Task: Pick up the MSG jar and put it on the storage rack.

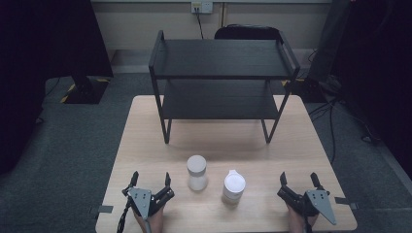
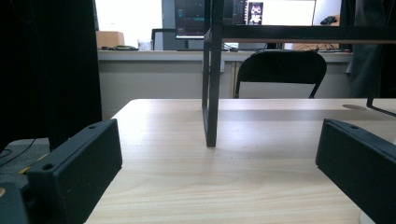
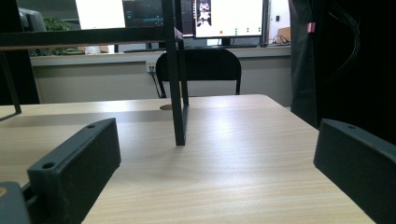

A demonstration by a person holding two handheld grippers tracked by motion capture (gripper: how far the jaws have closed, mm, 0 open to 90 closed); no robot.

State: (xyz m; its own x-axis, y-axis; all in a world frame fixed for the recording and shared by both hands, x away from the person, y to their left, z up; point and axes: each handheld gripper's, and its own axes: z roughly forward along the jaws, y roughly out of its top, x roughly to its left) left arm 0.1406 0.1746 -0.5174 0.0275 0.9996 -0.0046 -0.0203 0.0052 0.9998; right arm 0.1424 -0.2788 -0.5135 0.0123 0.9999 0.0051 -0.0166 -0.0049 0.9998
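My left gripper (image 1: pixel 151 183) rests at the near edge of the pale wooden table (image 1: pixel 145 141), about seven o'clock in the high view, its two black jaws spread wide with nothing between them. My right gripper (image 1: pixel 298 181) sits at about five o'clock, also at the near edge, jaws equally spread and empty.

Between the two grippers stand two containers. The squat white cylindrical jar with a flat lid (image 1: pixel 197 172) stands upright nearer my left gripper, just beside its right jaw tip but apart from it. The white lidded cup with a small tab on its rim (image 1: pixel 234 186) stands upright closer to the table's near edge, well apart from my right gripper. The two containers are near each other without touching. What the tab really is I cannot make out; it may be a spout or a handle.

At twelve o'clock the black two-tier metal shelf rack (image 1: pixel 221 73) stands on the far half of the table, its legs set in from both side edges. Bare tabletop lies open between the rack's front legs and the containers. In the left gripper view a rack leg (image 2: pixel 211 93) rises straight ahead beyond bare wood; in the right gripper view another leg (image 3: pixel 176 79) does the same, with the table's right edge close by.
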